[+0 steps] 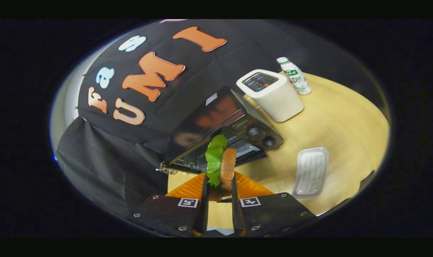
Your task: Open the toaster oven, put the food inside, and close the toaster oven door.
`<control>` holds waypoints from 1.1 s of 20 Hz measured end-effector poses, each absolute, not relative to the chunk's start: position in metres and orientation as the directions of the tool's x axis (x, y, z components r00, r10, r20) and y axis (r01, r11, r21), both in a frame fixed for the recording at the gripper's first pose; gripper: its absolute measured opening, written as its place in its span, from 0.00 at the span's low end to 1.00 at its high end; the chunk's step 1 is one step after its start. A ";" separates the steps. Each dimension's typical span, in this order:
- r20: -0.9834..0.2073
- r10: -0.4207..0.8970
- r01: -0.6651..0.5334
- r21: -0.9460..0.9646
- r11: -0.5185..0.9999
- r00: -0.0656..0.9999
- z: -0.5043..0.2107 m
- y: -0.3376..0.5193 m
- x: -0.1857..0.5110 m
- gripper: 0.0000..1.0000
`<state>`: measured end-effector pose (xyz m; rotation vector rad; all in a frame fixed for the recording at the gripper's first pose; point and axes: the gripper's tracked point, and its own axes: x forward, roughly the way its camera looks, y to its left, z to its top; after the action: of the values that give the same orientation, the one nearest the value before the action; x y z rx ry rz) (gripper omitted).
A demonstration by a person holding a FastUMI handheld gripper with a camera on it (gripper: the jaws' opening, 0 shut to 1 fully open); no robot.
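A sandwich (226, 166) of brown bread with a green lettuce leaf (214, 154) stands on edge between my fingers. My gripper (219, 185) is shut on it, one finger pressing each side. Just beyond the sandwich is the black toaster oven (220, 128) on the wooden table (345, 121). Its door (202, 162) hangs open toward me, and the wire rack inside shows behind the bread. The oven's knobs (255, 132) sit on the panel to the right of the opening. The whole scene appears tilted.
A white slot toaster (271, 94) stands right behind the oven, with a small white bottle (295, 75) beyond it. An empty white ribbed tray (311, 171) lies on the table to the right of my fingers. Black cloth hangs to the left.
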<state>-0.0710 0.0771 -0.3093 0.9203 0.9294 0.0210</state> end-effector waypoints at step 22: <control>-0.606 0.159 0.449 0.717 0.533 0.779 -0.406 0.125 0.040 0.28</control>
<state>0.0402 0.1246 -0.4057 1.0130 0.6827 -0.1903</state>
